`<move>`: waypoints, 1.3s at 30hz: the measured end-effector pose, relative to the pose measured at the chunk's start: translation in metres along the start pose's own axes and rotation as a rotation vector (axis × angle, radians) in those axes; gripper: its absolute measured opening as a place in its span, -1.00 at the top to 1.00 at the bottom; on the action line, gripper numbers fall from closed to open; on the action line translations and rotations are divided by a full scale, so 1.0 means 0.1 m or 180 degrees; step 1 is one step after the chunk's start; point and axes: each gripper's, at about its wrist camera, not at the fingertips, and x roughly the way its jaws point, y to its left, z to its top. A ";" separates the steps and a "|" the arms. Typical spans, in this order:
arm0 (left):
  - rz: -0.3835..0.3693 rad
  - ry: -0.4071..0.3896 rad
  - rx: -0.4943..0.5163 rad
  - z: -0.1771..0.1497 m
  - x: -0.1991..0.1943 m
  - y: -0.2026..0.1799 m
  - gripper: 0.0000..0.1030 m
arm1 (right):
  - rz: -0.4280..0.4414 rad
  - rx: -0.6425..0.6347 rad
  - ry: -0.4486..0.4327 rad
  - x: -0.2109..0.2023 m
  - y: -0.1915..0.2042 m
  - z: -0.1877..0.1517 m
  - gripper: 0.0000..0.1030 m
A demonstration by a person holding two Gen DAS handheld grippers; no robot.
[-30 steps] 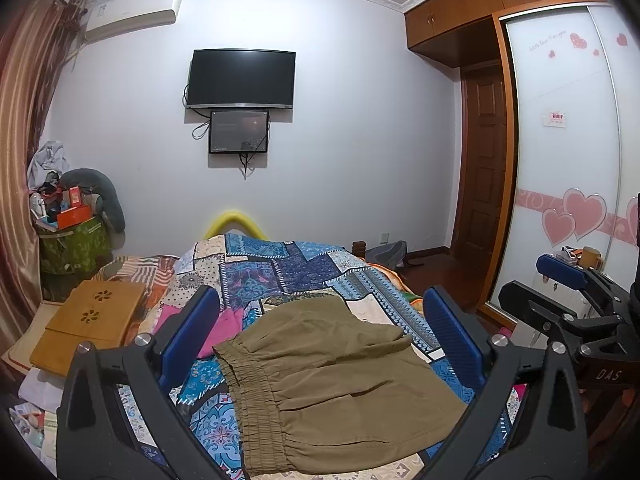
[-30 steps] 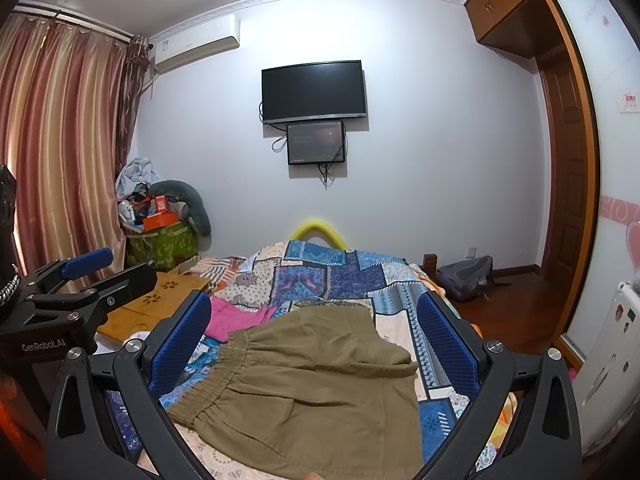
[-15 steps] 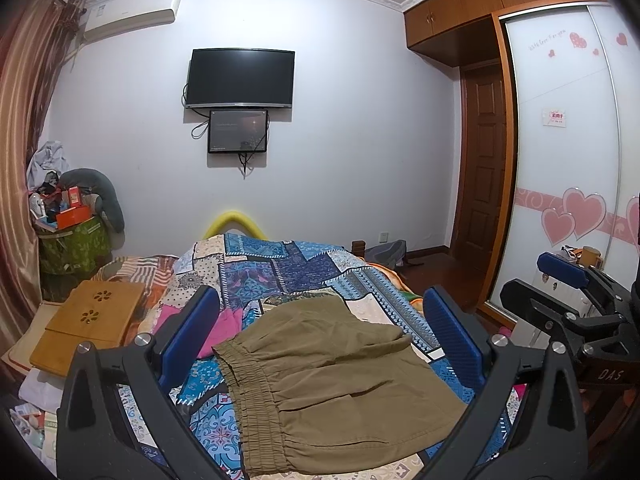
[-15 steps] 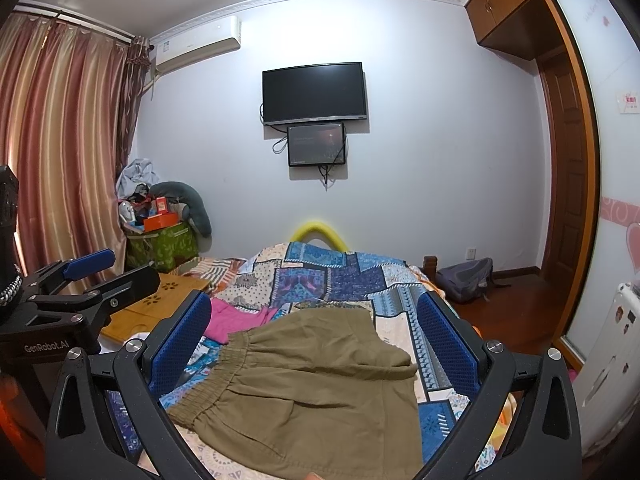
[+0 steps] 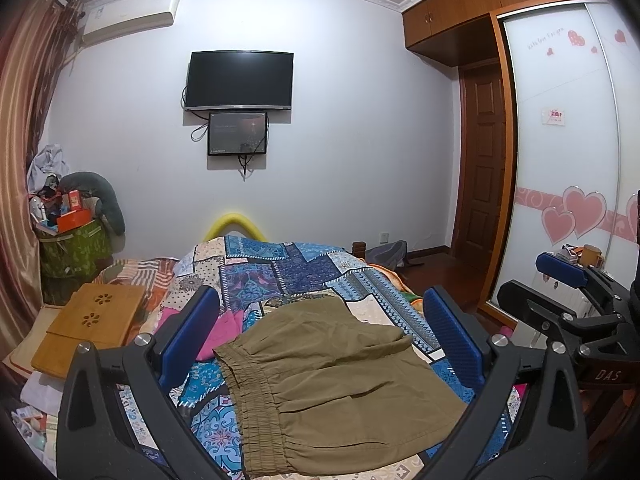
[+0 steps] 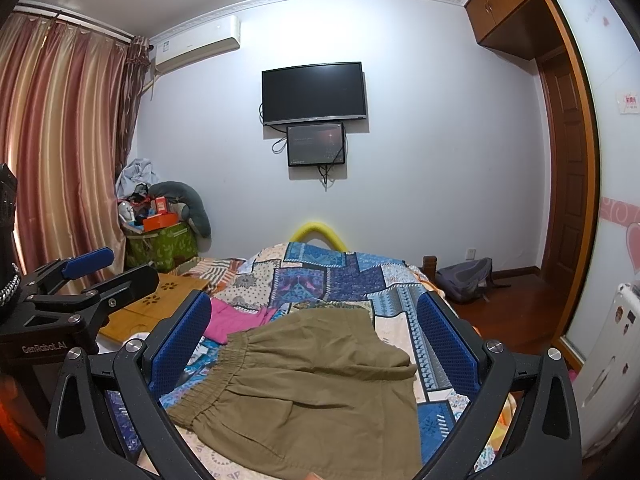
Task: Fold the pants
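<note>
Olive-brown pants [image 5: 332, 384] lie folded on the patchwork bedspread [image 5: 280, 272], elastic waistband to the left. They also show in the right wrist view [image 6: 312, 392]. My left gripper [image 5: 320, 344] is open and empty, held above the pants' near part. My right gripper [image 6: 316, 348] is open and empty, also above the pants. Each gripper shows in the other's view: the right gripper at the right edge [image 5: 568, 300], the left gripper at the left edge [image 6: 88, 284].
A pink garment [image 5: 226, 332] lies left of the pants. A wooden lap table [image 5: 92, 324] sits at the bed's left. A green basket of clutter [image 5: 74, 248] stands by the curtain. A backpack [image 6: 466, 280] lies on the floor right of the bed.
</note>
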 end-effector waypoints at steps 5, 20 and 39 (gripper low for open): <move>-0.0003 0.0006 -0.0007 0.00 0.00 0.00 -1.00 | 0.0000 0.0004 0.0009 0.00 0.00 0.00 -0.99; 0.0012 0.0020 0.0009 -0.01 0.04 0.00 -1.00 | -0.0007 0.0037 0.0066 0.05 -0.03 -0.03 -0.99; 0.0470 0.0932 0.0083 -0.48 1.33 0.45 -1.00 | -0.0290 0.0173 0.0735 0.82 -0.65 -0.54 -0.98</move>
